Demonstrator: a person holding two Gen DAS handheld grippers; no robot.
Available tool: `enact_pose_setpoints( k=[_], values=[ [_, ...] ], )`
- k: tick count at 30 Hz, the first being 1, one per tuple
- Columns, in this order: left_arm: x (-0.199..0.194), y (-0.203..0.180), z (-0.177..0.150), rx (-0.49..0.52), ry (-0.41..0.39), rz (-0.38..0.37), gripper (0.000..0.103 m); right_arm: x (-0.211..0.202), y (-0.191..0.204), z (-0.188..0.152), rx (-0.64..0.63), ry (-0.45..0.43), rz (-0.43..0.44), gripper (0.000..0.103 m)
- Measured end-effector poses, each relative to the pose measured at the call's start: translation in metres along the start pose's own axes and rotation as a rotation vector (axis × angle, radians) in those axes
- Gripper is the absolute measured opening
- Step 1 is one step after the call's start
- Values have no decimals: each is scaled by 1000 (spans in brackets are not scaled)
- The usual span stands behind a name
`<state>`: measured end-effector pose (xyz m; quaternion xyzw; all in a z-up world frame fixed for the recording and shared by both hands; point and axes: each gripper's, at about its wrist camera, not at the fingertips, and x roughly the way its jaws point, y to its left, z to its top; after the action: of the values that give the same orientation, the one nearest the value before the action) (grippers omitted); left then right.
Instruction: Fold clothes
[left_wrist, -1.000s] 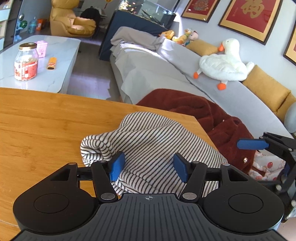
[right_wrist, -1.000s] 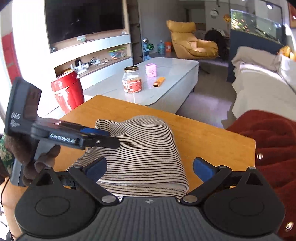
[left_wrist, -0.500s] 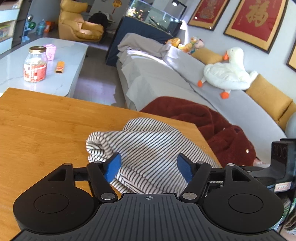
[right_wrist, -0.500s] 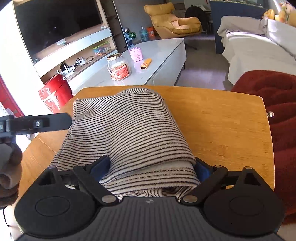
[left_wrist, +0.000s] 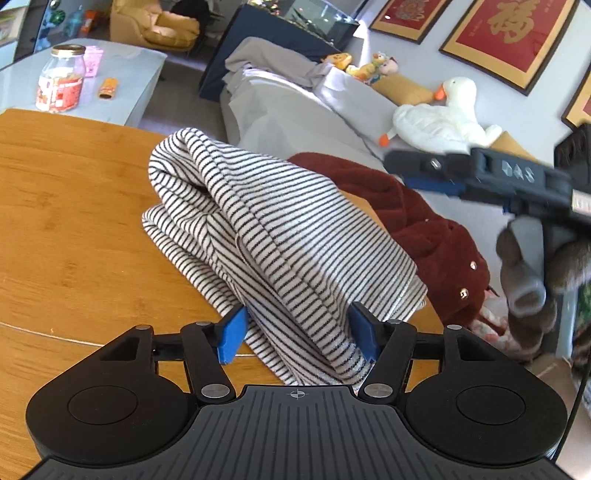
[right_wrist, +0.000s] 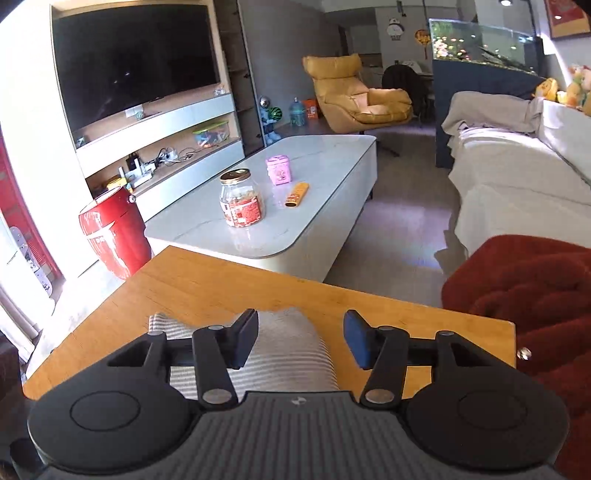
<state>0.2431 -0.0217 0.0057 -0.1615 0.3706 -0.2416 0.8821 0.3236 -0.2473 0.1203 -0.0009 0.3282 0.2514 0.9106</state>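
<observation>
Striped garment (left_wrist: 280, 236): folded bundle on your wooden table (left_wrist: 74, 221), near its sofa-side edge. Your left gripper (left_wrist: 295, 332): fingers spread, cloth lying between them, not pinched. Your right gripper (right_wrist: 301, 338): fingers parted above the bundle, grasping nothing. Red fleece (left_wrist: 424, 221): beside the table.

Bright daylight floods from the left — blown-out glare there, fisheye-bent edges, right gripper (left_wrist: 424, 173) motion-blurred.

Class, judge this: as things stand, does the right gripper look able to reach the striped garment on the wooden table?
Probably yes: the right gripper hangs open just above the striped garment, nothing lying between them.
</observation>
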Motion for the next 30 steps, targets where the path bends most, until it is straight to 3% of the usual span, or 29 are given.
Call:
enact_pose_setpoints(
  k=[3,5,8,11,15,19,22,25,30],
  values=[
    [-1,0,-1,7,0,8,70,48,17,9,-57,82,42,53],
    [-1,0,-1,4,1,8,70,84,30,-2,-155,179,-30,56],
    [0,-2,0,11,-3,17,70,102,46,-15,-262,202,-97,62],
    [0,-3,-1,23,-2,17,72,78,45,-4,-229,160,-54,62],
    [0,-2,-2,21,-3,15,74,43,37,-6,-230,88,-74,83],
    [-1,-2,-2,20,-3,13,74,38,-5,-31,-64,119,-101,89],
    [0,-3,-3,23,0,10,74,33,-39,-52,181,132,-4,90],
    [0,-3,-4,29,4,10,76,31,-54,-68,319,141,61,91],
    [0,-2,-4,23,8,8,77,28,-53,-77,357,148,87,92]
  ],
)
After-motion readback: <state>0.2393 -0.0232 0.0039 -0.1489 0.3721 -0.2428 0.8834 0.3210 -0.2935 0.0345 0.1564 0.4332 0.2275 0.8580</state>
